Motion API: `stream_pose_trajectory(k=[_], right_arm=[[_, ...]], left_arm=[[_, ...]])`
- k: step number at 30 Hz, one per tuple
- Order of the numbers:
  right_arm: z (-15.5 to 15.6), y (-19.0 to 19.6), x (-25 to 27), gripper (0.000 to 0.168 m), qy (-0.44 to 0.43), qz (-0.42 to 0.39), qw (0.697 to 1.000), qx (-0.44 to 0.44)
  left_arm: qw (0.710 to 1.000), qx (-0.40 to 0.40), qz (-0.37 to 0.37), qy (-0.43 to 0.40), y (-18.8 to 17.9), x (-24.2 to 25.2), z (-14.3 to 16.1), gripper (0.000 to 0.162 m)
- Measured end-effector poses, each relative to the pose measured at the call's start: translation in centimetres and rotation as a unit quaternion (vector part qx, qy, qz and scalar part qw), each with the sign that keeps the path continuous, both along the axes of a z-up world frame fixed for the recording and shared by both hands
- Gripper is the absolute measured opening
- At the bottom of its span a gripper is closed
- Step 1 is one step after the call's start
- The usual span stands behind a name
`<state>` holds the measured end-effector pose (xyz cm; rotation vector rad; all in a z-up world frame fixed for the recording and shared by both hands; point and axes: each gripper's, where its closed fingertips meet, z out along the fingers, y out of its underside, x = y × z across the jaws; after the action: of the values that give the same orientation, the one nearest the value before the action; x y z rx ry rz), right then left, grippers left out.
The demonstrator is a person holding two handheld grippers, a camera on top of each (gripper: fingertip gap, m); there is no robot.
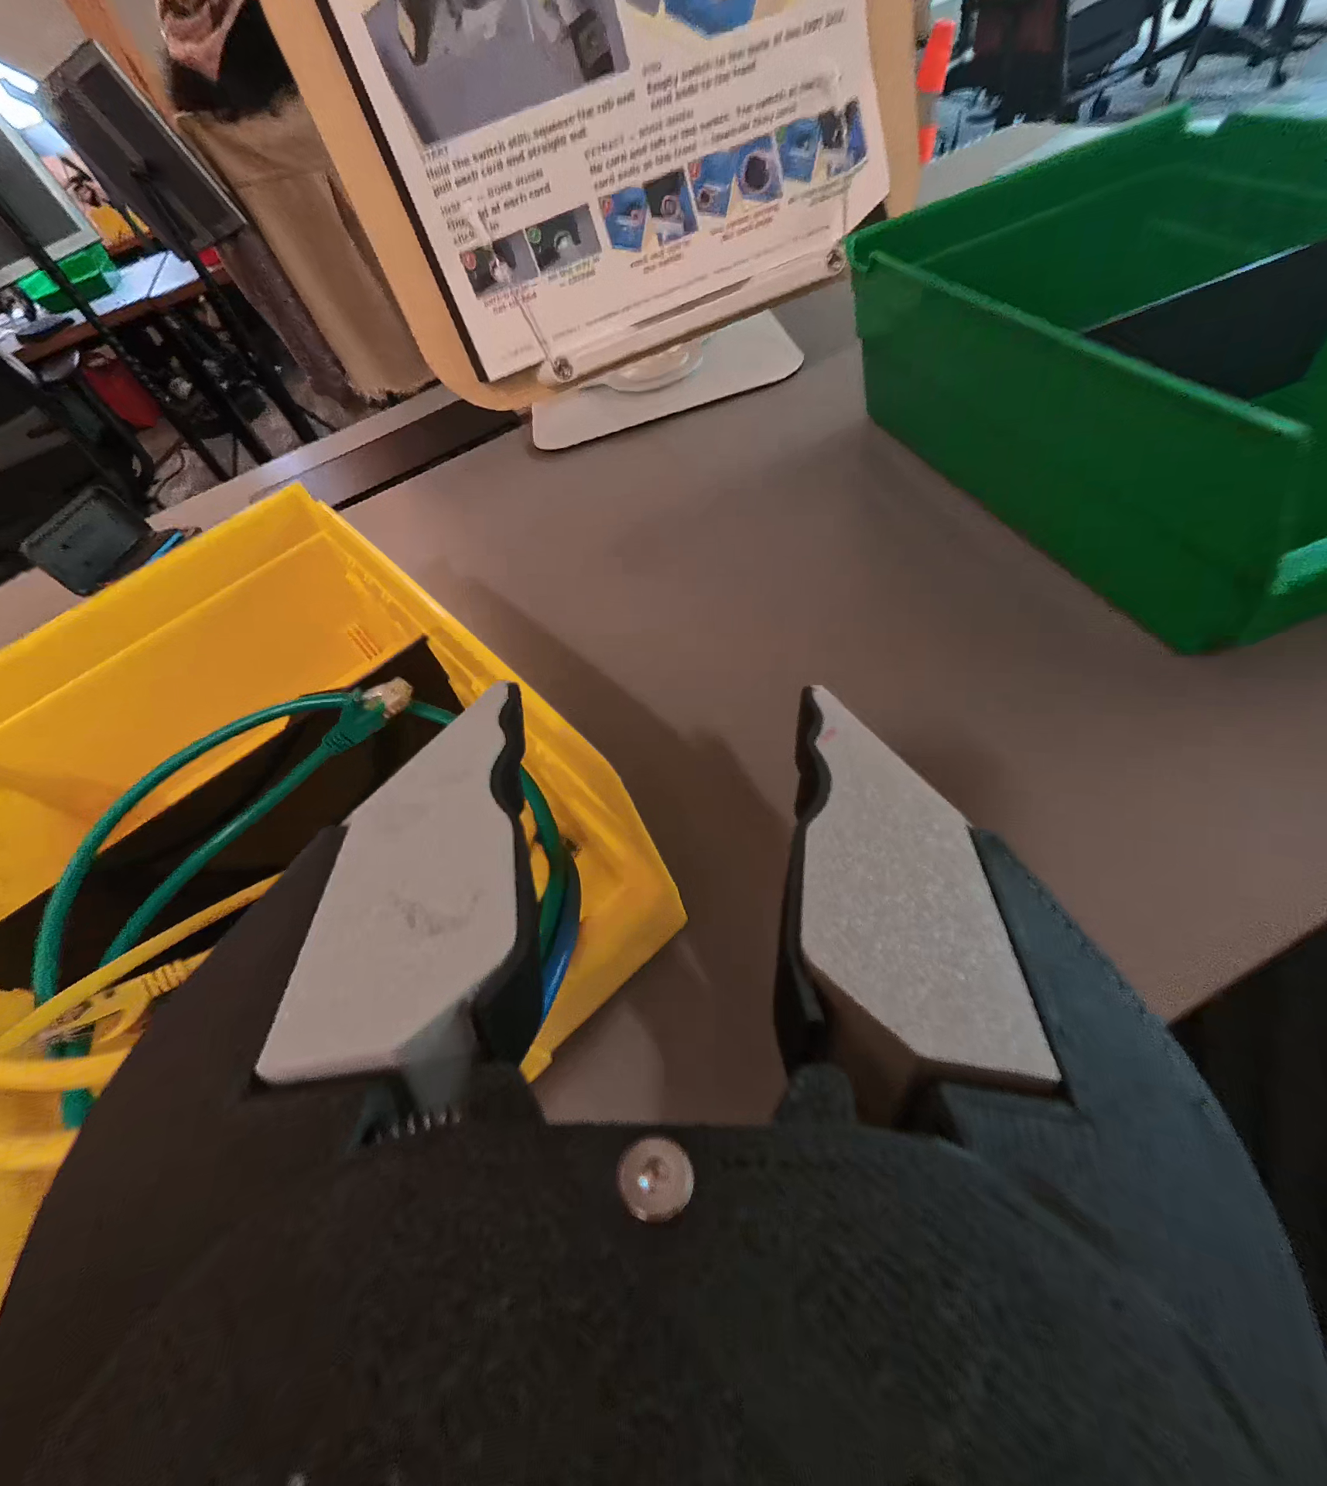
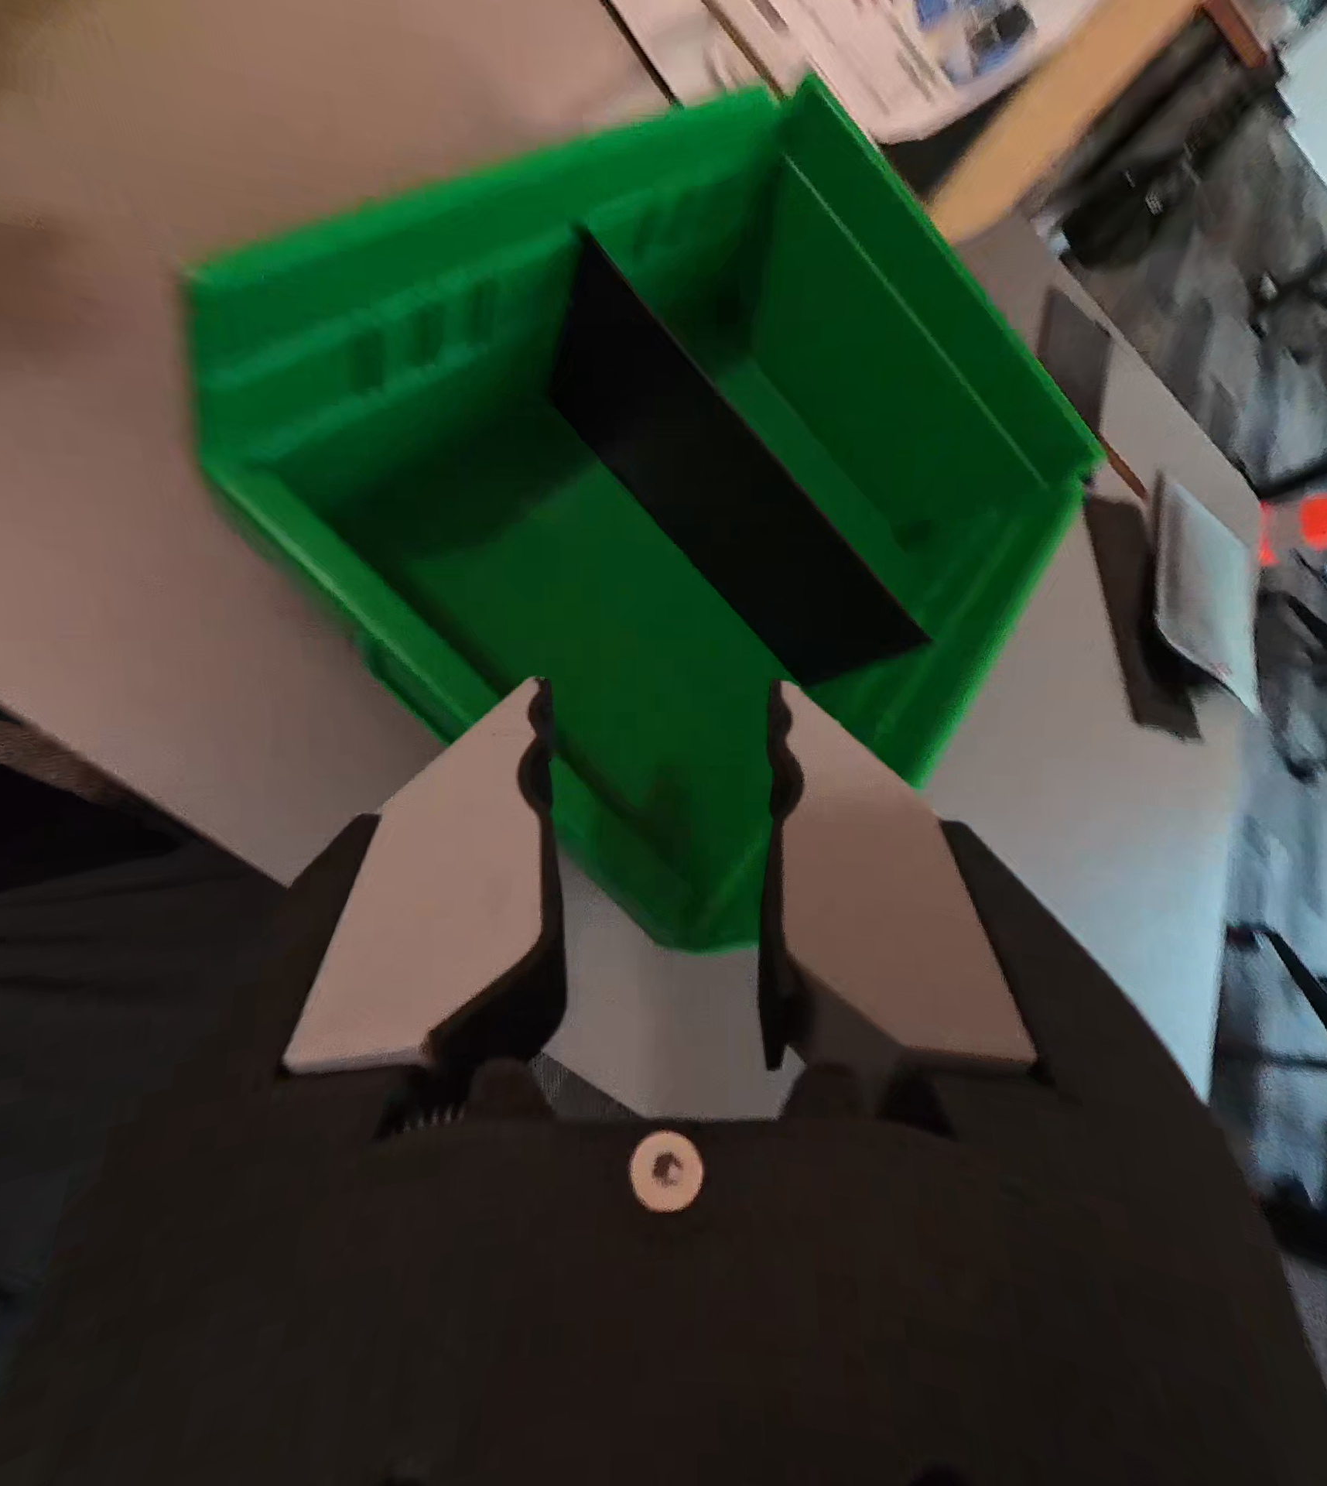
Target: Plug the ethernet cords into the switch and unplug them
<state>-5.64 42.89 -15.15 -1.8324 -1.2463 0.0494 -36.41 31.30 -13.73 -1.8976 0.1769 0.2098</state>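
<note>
Left wrist view showed the left gripper [image 1: 656,708] with its jaws spread and nothing between them, hanging above bare desk [image 1: 724,579] just off the near right corner of the yellow bin [image 1: 628,892]. That bin sat toward the desk's left edge. A black divider [image 1: 161,876] split it, and the cords lay loose inside: a green cord [image 1: 185,772] looped up over the divider with its clear plug [image 1: 388,696] free in the air, a yellow cord [image 1: 81,1013] low at the near side, and a blue cord [image 1: 559,965] pressed against the right wall. None of them was plugged into anything.

Right wrist view was blurred, yet it showed plainly enough that the right gripper [image 2: 656,695] was also spread wide and empty, poised over the near rim of the green bin [image 2: 282,515]. That bin stood toward the desk's right edge and looked empty on both sides of its own black divider [image 2: 724,515]. An instruction sheet [image 1: 620,161] on a white stand [image 1: 668,386] stood at the desk's far edge between the two bins.

No switch appeared in either view; it may have lain in the hidden part of the yellow bin, though that could not be told. By this evidence no cord was seated, so either the whole job remained or a round had just closed. Next would be finding the switch and taking a cord.
</note>
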Motion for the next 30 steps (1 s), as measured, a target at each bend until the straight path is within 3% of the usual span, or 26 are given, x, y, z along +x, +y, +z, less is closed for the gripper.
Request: stream_pose_trajectory(k=[4,8,10,14,16,21,24,30], right_arm=[[-0.4,-2.9,-4.0,0.056,0.022,0.090,0.996,-0.017],[-1.5,-3.2,-7.1,0.058,0.020,0.092,0.995,-0.015],[-2.5,-3.7,-8.6,0.058,0.015,0.102,0.994,-0.023],[-3.7,-4.4,-10.2,0.058,-0.002,0.116,0.993,-0.027],[-3.5,-4.2,-10.3,0.057,0.003,0.111,0.994,-0.023],[-1.0,-5.7,-11.6,0.064,0.129,0.131,0.978,-0.099],[0.5,-5.9,-12.1,0.069,0.185,0.137,0.967,-0.106],[2.1,-5.1,-11.6,0.068,0.199,0.111,0.972,-0.056]], left_arm=[[0.996,-0.062,0.039,0.054,1.8,-1.6,-4.4,0.064],[0.987,-0.079,0.079,0.119,1.5,-4.3,-5.8,0.030],[0.987,-0.078,0.070,0.124,0.7,-4.8,-5.8,0.032],[0.992,-0.094,0.010,0.082,-1.8,-5.5,-6.4,0.053],[0.992,-0.111,-0.016,0.060,-3.6,-5.2,-5.2,0.055],[0.998,0.014,-0.058,-0.022,-6.0,-2.9,2.6,0.053],[0.999,0.017,-0.047,0.002,-6.8,-2.9,3.5,0.056],[0.999,0.028,-0.041,0.011,-7.0,-2.2,4.5,0.059]])
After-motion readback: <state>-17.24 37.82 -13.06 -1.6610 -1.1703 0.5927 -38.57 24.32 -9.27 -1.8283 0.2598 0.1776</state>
